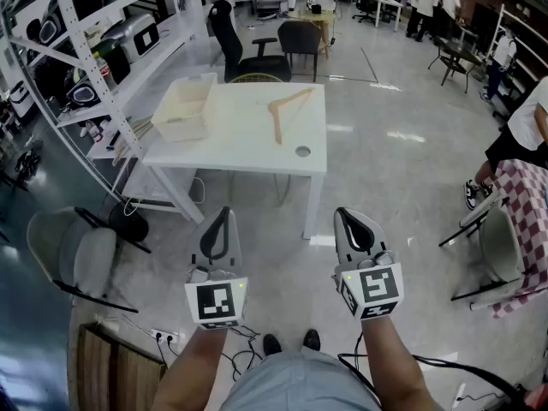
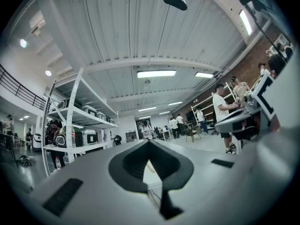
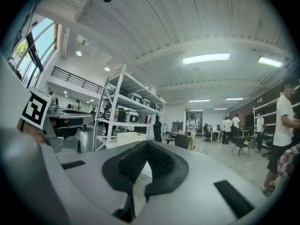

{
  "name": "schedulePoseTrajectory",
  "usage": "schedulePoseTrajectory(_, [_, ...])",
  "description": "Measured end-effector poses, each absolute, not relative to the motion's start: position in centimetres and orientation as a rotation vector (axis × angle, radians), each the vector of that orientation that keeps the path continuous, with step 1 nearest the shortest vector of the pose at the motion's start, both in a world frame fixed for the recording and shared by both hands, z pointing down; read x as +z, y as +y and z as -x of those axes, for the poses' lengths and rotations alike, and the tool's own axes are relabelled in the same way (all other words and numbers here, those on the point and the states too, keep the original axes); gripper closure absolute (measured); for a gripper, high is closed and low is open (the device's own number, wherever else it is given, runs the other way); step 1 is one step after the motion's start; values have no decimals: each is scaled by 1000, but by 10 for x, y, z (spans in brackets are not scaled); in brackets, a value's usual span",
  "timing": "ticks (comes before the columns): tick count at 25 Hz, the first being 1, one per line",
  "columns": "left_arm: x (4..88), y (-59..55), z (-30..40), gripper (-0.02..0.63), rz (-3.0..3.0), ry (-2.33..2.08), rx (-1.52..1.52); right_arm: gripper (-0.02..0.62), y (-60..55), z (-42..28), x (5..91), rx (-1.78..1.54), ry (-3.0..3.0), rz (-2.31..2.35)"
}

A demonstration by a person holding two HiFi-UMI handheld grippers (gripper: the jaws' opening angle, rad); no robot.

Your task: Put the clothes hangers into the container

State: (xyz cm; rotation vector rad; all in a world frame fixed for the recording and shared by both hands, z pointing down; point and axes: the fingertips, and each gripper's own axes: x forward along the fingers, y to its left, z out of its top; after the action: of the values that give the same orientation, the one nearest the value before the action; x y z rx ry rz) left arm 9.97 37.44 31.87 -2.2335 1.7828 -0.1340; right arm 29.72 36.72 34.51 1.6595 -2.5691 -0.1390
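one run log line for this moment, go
stage: standing short of table | left gripper: shut, empty | right gripper: shut, empty | hanger: on table, untouched | container: on table, left of hanger

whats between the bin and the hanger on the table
Nothing: the head view shows only bare white table between the bin and the wooden hanger.

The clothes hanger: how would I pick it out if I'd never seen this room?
Find the white table in the middle of the head view, ahead of the person. The clothes hanger lies flat on its right half, touching nothing. It is the only pale wooden V shape there, unlike the boxy cream container at the left end.
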Motion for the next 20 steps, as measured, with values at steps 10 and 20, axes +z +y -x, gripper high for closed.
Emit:
schedulePoseTrajectory(10, [324, 371, -120, 595, 2235, 1810, -145, 584, 364, -316, 345, -145, -2572, -1649])
schedulePoseTrajectory(20, [327, 362, -161, 595, 2223, 1843, -154, 583, 343, -347, 354, -118, -2619, -1593])
